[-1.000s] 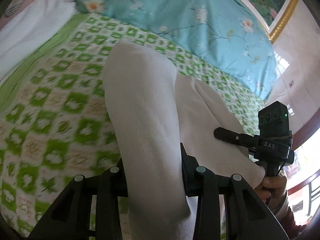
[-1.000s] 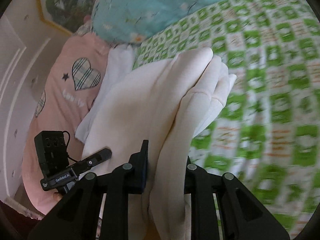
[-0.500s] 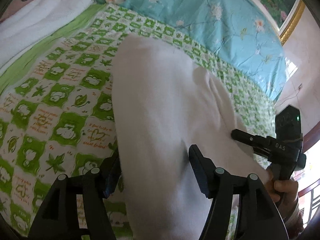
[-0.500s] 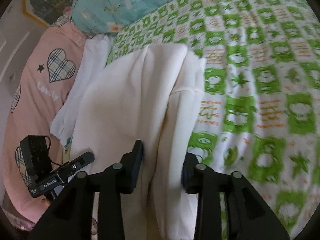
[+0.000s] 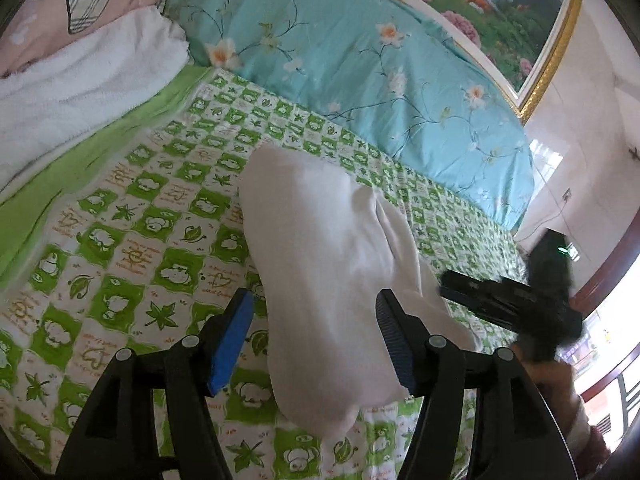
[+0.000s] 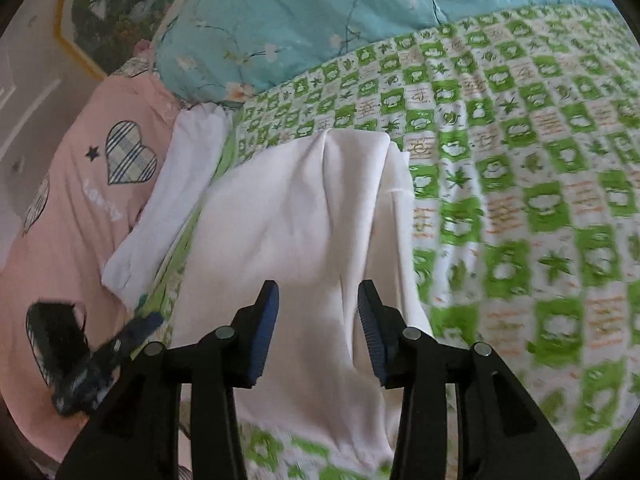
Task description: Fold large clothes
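The folded white garment (image 5: 320,280) lies on the checked bedspread (image 5: 132,240) between each gripper's spread fingers (left gripper (image 5: 312,320), right gripper (image 6: 318,320)), gripped by neither.

The white garment (image 5: 328,280) was soft, matt knit cloth with a smooth face, lying in rounded folds on a printed green-and-white bedsheet (image 5: 132,248) of thin, flat-woven cotton-like cloth. The left gripper (image 5: 314,320) and right gripper (image 6: 318,316) were matt black plastic with small metal pins at the joints, their fingers (image 5: 232,336) faced with ribbed blue rubbery pads (image 6: 266,332). Behind lay a smooth turquoise floral quilt (image 5: 360,64), a fluffy white blanket (image 5: 80,80), a pink appliquéd quilt (image 6: 80,184) and a painting's glossy gilt frame (image 5: 548,56).
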The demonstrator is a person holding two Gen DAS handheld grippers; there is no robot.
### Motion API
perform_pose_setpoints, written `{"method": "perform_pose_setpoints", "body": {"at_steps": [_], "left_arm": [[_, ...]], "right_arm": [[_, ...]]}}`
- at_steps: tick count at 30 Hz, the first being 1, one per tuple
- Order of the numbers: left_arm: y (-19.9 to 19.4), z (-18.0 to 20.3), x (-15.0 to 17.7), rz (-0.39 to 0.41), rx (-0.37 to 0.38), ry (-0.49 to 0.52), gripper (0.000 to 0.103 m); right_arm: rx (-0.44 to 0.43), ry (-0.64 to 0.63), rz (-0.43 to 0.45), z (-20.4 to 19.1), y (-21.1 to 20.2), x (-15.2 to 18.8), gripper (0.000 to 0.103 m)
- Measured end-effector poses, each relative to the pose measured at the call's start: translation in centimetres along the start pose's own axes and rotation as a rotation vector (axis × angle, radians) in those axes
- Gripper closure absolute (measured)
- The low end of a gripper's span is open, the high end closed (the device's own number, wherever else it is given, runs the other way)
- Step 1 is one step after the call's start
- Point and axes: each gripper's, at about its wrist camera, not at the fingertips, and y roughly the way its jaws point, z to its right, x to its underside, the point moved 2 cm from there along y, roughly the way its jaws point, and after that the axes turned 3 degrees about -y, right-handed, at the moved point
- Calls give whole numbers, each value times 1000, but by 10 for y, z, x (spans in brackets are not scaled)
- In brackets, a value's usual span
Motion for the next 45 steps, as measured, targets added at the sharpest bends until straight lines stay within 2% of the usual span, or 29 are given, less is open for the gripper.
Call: {"method": "perform_pose_setpoints", "body": {"at_steps": [5, 9, 11, 15, 17, 19, 20, 21, 22, 23, 25, 30, 32, 35, 38, 45], "left_arm": [[0, 15, 1, 0, -21, 64, 40], [17, 31, -4, -36, -50, 124, 40], [30, 33, -7, -68, -52, 145, 42], [53, 40, -13, -143, -9, 196, 48], [62, 42, -16, -186, -1, 221, 49], [70, 42, -18, -236, 0, 229, 49], [74, 41, -19, -262, -7, 227, 51], [78, 40, -22, -293, -11, 219, 52], [78, 40, -25, -308, -9, 213, 53], [78, 39, -28, -323, -8, 204, 54], [74, 37, -35, -341, -4, 181, 54], [81, 37, -35, -394, -15, 169, 57], [91, 37, -29, -420, -19, 172, 61], [108, 35, -23, -448, 7, 148, 62], [118, 37, -19, -440, 38, 154, 65], [125, 26, -3, -322, 56, 153, 73]], "right_arm": [[19, 1, -1, 9, 19, -14, 62], [-20, 11, -19, 24, 31, -21, 62], [-36, 8, -26, 32, 40, -23, 62], [-114, 51, -54, 46, 52, -23, 62], [-177, 22, -72, 37, 56, -24, 66], [-198, -24, -103, 26, 62, -28, 66], [-199, -28, -117, 24, 65, -30, 70], [-194, -18, -135, 24, 70, -33, 84], [-191, 1, -148, 26, 73, -37, 92], [-197, 19, -157, 29, 75, -39, 97], [-213, 63, -180, 32, 72, -46, 97], [-244, 41, -146, 24, 32, -65, 97], [-218, 21, -152, 25, 25, -65, 97], [-117, 36, -192, 46, 40, -54, 97], [-66, 99, -230, 69, 59, -38, 97], [-83, 87, -169, 78, 64, -28, 97]]}}
